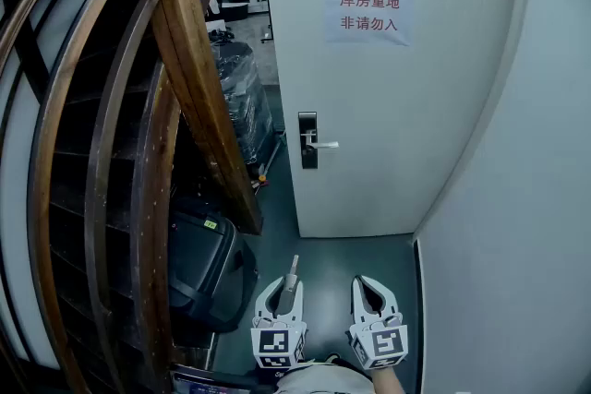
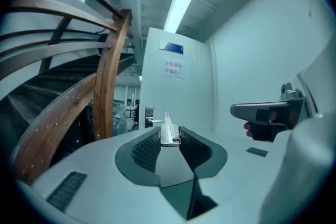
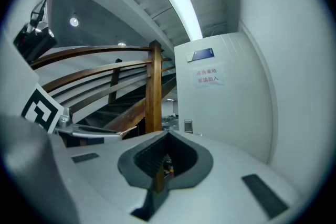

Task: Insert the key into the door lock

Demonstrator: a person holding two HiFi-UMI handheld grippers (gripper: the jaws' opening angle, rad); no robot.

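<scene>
The white door (image 1: pixel 388 106) fills the space ahead, closed, with a paper notice on its upper half. A wooden stair (image 1: pixel 111 152) curves up to the left of the door. The lock (image 1: pixel 307 140) is a dark plate with a lever, set at the door's left edge. From this far off I cannot make out a keyhole in it.

Both grippers are held low and well short of the door, roughly level and pointing at it. The left gripper (image 1: pixel 284 288) is clamped on the key (image 1: pixel 293 270). Its pads press the flat sides of the wider rear part, and the narrow blade sticks out past the tips toward the door. The right gripper (image 1: pixel 367 283), just beside the left one and nearer the side wall, has its jaws together with nothing between them.

The key is probably light, stiff and smooth metal. It should not bend, but it could pivot or slide between the pads if the tip hits the lock off-line. The present hold looks right: flat on the head, with the whole blade free. It likely needs a firm squeeze and a straight, gentle push.
</scene>
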